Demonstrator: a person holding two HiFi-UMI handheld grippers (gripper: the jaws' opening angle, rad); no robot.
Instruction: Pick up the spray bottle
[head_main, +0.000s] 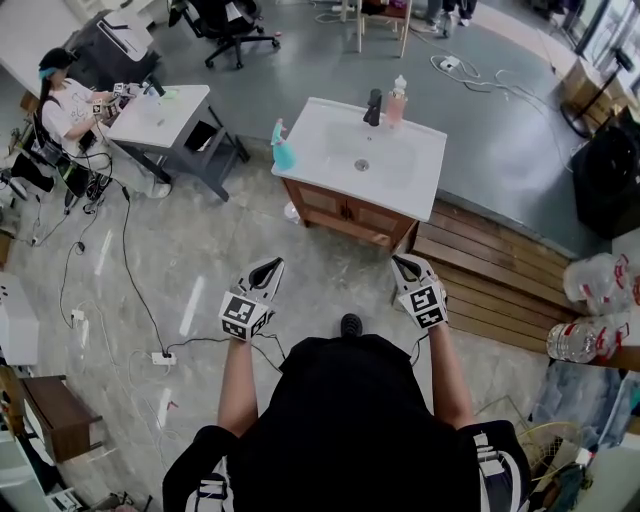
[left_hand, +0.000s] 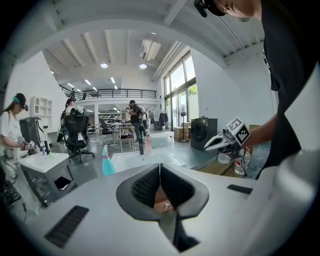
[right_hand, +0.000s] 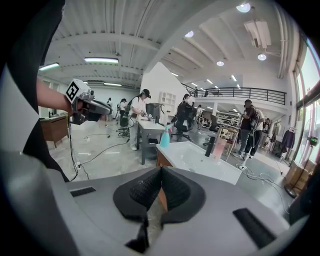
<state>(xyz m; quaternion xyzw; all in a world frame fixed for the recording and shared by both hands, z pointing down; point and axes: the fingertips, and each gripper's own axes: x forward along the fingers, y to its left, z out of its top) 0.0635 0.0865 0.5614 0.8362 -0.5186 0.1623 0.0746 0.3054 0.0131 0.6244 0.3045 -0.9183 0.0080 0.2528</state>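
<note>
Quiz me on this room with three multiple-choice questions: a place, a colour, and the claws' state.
1. Where is the teal plastic spray bottle?
A) on the floor
B) on the white sink counter's front-left corner
C) in the basin

2. What colour is the plastic pump bottle beside the black tap?
A) green
B) pink
C) blue

3. The left claw and right claw are:
A) shut, empty
B) wide open
C) gripping the bottle

B: it stands at the counter's edge.
B: its body is pink.
A: their jaws meet, nothing between.
</note>
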